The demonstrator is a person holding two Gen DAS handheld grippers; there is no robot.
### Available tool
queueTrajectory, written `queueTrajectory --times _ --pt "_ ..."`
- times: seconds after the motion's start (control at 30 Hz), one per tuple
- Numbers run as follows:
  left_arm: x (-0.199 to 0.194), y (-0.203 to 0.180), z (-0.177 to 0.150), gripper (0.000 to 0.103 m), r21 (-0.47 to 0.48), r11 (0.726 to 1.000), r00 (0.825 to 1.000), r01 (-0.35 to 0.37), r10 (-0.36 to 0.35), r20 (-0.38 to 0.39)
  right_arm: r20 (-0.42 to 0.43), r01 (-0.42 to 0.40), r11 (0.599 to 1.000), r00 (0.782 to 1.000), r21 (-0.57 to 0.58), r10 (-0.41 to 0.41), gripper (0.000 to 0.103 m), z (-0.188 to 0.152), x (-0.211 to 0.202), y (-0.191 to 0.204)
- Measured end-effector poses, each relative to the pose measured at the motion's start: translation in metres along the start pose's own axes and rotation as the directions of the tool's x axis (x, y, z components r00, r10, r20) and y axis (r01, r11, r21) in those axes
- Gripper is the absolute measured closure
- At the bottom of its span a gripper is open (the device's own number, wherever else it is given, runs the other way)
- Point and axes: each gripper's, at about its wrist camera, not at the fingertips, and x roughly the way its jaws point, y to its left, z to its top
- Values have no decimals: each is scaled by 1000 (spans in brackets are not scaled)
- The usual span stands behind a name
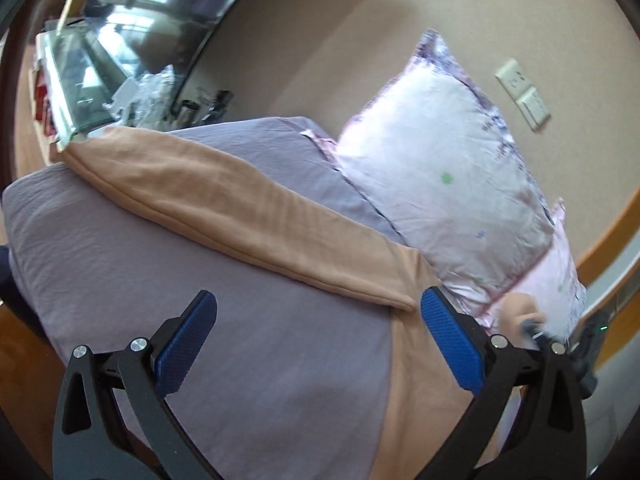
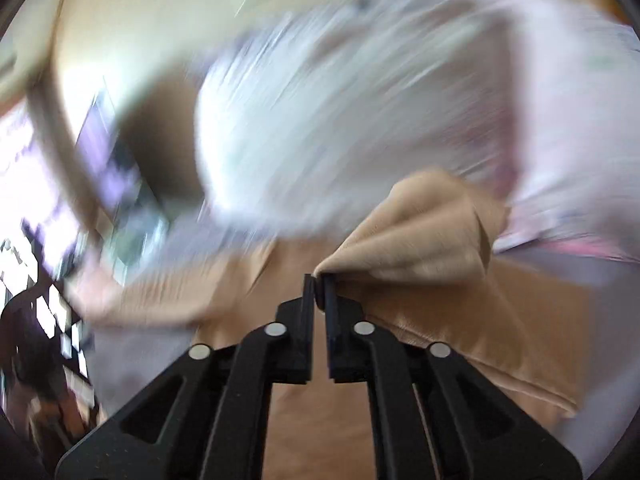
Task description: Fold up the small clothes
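A tan garment lies across the lilac bed sheet, one long band running from far left to near right, with more cloth under my right side. My left gripper is open and empty just above the sheet, its blue pads on either side of the band's near corner. My right gripper is shut on a bunched fold of the tan garment and holds it lifted. The right wrist view is heavily blurred. The right gripper's body also shows in the left wrist view.
A pale floral pillow leans against the beige wall, with a second pink one behind it. A cluttered glass-topped desk stands beyond the bed's far left. Wall switches are at the right.
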Motion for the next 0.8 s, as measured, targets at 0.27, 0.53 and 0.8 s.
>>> queueTrajectory --times 0.27,0.53,0.8 --pt "-2 52 27 1 -154 987 998 -56 58 8 -61 -60 998 996 -14 59 40 -19 28 27" --pt "12 85 43 22 -297 950 995 -99 92 -40 -14 -41 994 999 99 42 35 -40 -16 -15" --pt "15 118 58 65 -476 872 993 -114 110 -35 33 -120 987 993 110 117 28 -54 -34 -22"
